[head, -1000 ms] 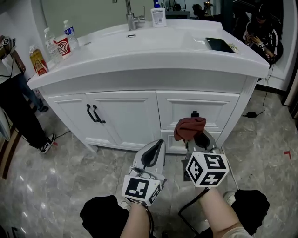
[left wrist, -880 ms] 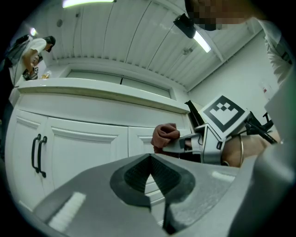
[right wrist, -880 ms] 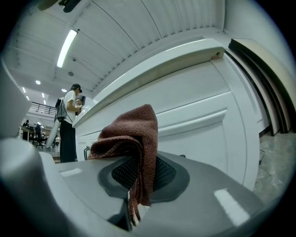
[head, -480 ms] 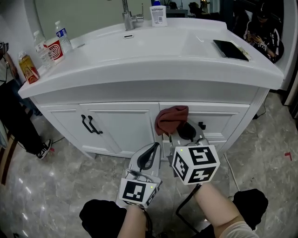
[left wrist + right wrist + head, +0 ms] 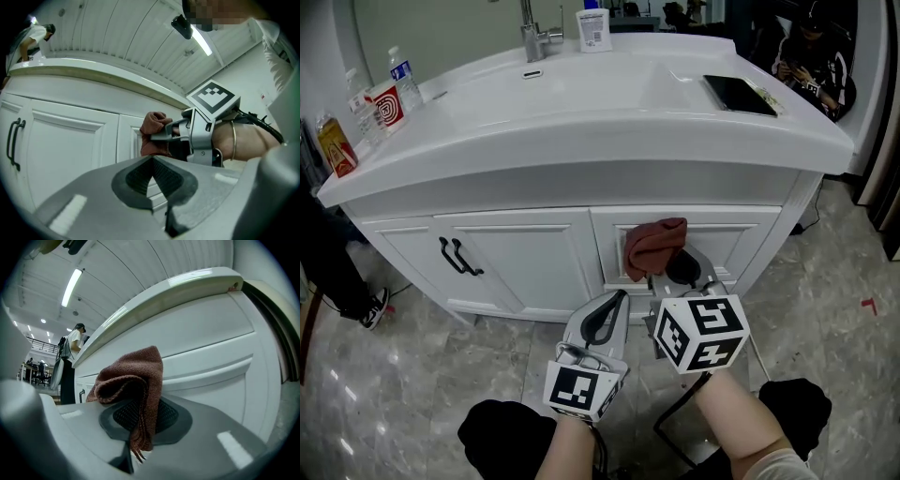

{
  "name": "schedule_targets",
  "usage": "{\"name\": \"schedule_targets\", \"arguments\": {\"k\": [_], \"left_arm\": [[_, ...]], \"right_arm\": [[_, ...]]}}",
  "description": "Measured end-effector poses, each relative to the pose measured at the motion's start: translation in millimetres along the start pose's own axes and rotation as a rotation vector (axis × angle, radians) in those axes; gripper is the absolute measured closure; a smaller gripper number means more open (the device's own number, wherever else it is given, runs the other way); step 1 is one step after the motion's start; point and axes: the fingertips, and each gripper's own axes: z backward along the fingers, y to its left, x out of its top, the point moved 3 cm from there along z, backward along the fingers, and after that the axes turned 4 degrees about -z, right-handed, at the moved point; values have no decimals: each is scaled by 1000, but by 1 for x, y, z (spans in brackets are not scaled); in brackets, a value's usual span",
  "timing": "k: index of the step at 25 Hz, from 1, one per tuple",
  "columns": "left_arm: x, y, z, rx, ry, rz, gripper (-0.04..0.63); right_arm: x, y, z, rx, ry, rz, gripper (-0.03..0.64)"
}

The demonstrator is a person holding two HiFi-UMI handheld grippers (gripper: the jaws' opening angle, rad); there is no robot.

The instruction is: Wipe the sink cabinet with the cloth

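My right gripper is shut on a reddish-brown cloth, which rests against the drawer front of the white sink cabinet. In the right gripper view the cloth bunches above the jaws and hangs between them, close to the drawer panel. My left gripper is shut with nothing in it, held low beside the right one, apart from the cabinet. The left gripper view shows the cloth in the right gripper ahead of it.
Two black door handles sit on the cabinet's left doors. On the countertop stand bottles, a red carton, a faucet and a dark tablet. A person's legs stand at left.
The right gripper has carried the cloth slightly right and down along the drawer front. The head camera has shifted, so the cabinet sits further left in view. The left gripper stays put.
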Motion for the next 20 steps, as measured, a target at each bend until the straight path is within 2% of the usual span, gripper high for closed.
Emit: {"name": "schedule_targets", "arguments": {"k": [10, 20], "left_arm": [[6, -43, -25, -61, -35, 15, 595], [6, -75, -30, -108, -14, -9, 595]], "right_arm": [[20, -52, 35, -64, -20, -10, 536], [42, -124, 81, -224, -74, -50, 537]]}}
